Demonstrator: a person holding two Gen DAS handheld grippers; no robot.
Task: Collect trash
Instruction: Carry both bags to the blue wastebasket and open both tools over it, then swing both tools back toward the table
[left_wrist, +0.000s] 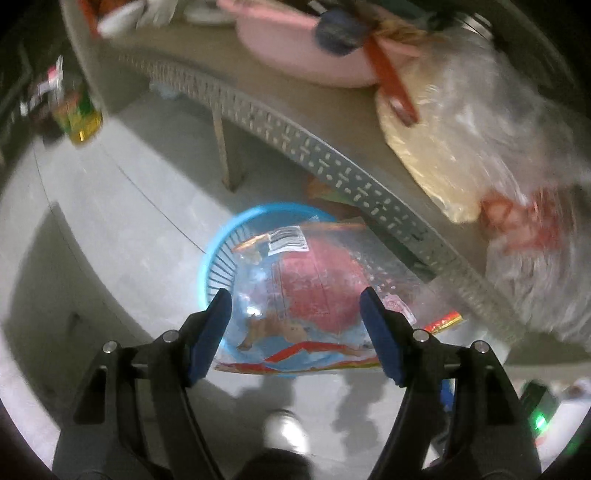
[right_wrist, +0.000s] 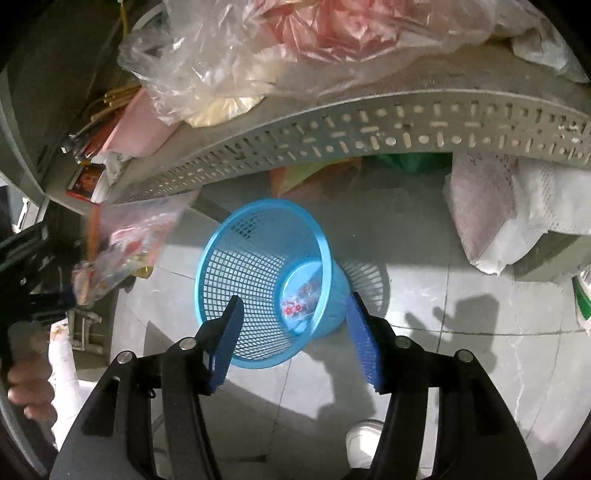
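Through the left wrist camera the left gripper (left_wrist: 295, 325) points steeply down with its blue pads spread, and a clear plastic wrapper (left_wrist: 306, 295) lies between them over the mouth of the blue mesh wastebasket (left_wrist: 221, 254); whether the pads touch it cannot be told. The wrapper is transparent with a large red panel, a small brown printed figure, a red and yellow strip along its lower edge and a white barcode label (left_wrist: 288, 240) whose print is too blurred to read. Only this view shows the pink basin (left_wrist: 295, 55) on the perforated grey shelf (left_wrist: 332, 158). The right wrist camera shows the right gripper (right_wrist: 295, 332) spread and empty above the same wastebasket (right_wrist: 236, 280), which stands on the tiled floor (right_wrist: 480, 350) with a small printed scrap (right_wrist: 299, 301) on its bottom. At the left edge, the wrapper (right_wrist: 125, 243) hangs crumpled beside the shelf edge (right_wrist: 369, 136).
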